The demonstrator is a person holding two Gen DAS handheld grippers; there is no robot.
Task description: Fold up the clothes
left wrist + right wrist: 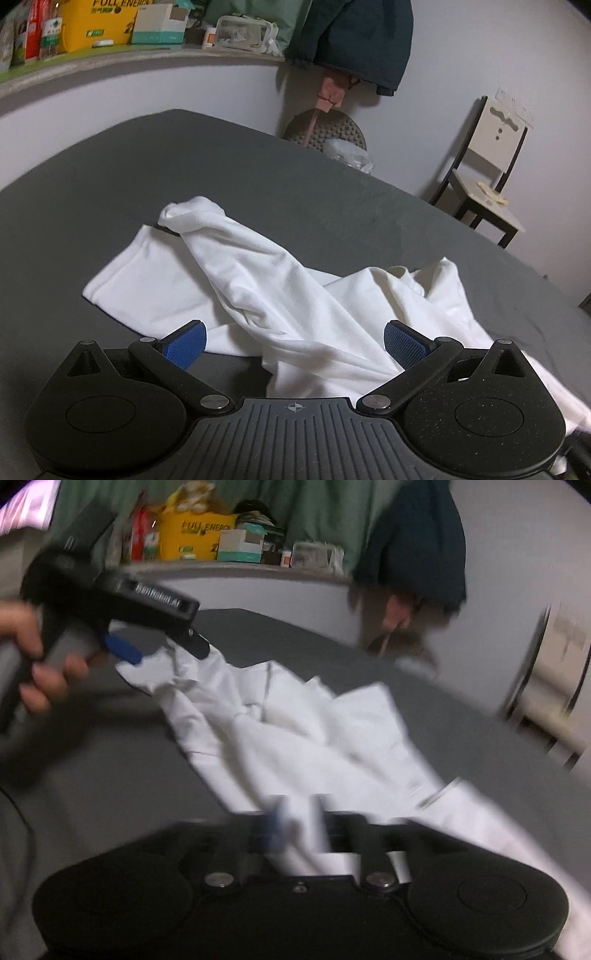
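A white garment (pixel 280 295) lies crumpled and twisted on the grey bed sheet (pixel 110 184). My left gripper (pixel 295 345) is open, its blue pads on either side of a bunched fold of the cloth, just above it. In the blurred right wrist view the white garment (pixel 295 738) stretches from my right gripper (pixel 299 827) toward the left gripper (pixel 125 650), which hovers over its far end in a hand. My right gripper is shut on a bunch of the white cloth.
A shelf (pixel 147 59) along the wall holds boxes and packets, among them a yellow box (pixel 99 22). A dark jacket (pixel 354 37) hangs at the back. A chair (pixel 487 173) and a round studded stool (pixel 325 129) stand beyond the bed's far edge.
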